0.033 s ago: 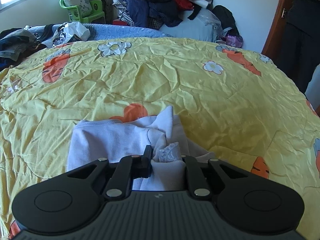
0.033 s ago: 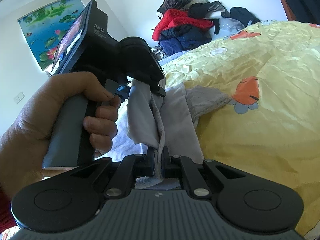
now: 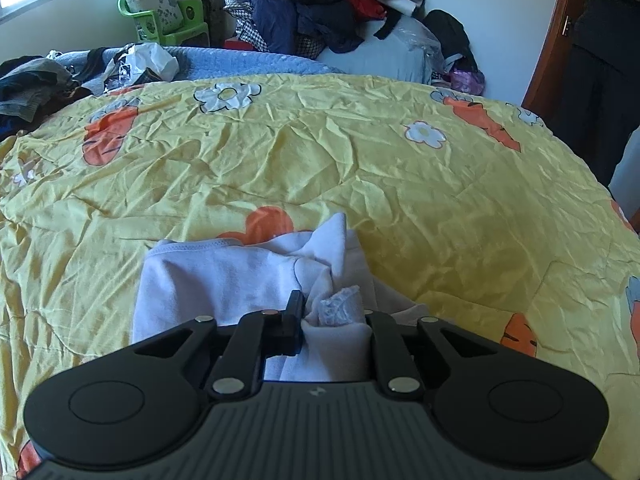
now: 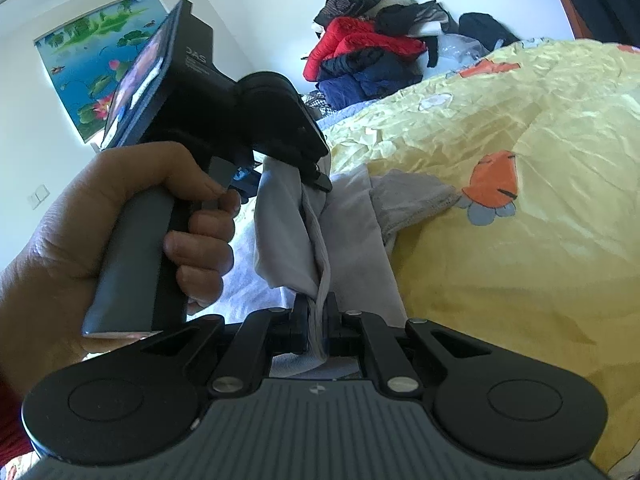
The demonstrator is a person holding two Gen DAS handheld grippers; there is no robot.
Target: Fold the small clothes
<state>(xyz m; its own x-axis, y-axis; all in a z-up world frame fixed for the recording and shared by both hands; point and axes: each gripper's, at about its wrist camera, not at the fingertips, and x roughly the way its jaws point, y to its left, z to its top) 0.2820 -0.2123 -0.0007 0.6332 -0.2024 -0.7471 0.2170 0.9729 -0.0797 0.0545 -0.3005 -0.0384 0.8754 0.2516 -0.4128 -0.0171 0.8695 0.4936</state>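
A small light grey garment [image 3: 216, 276] lies partly on the yellow carrot-print bedspread [image 3: 360, 160], its near end lifted. My left gripper [image 3: 332, 308] has a bunched fold of it between its jaws, which are opening. The cloth hides the gripper's right finger. In the right wrist view a hand holds the left gripper [image 4: 320, 178] above the bed, with the garment [image 4: 352, 248] hanging from it in a twisted strip. My right gripper [image 4: 318, 308] is shut on the lower edge of that strip.
A heap of red, navy and black clothes [image 3: 320, 4] is piled beyond the bed. A green chair [image 3: 160, 28] with a cushion stands back left, near dark clothes [image 3: 32, 84]. A person in dark clothing [image 3: 600, 60] stands by the door, right. A pond picture [image 4: 96, 64] hangs on the wall.
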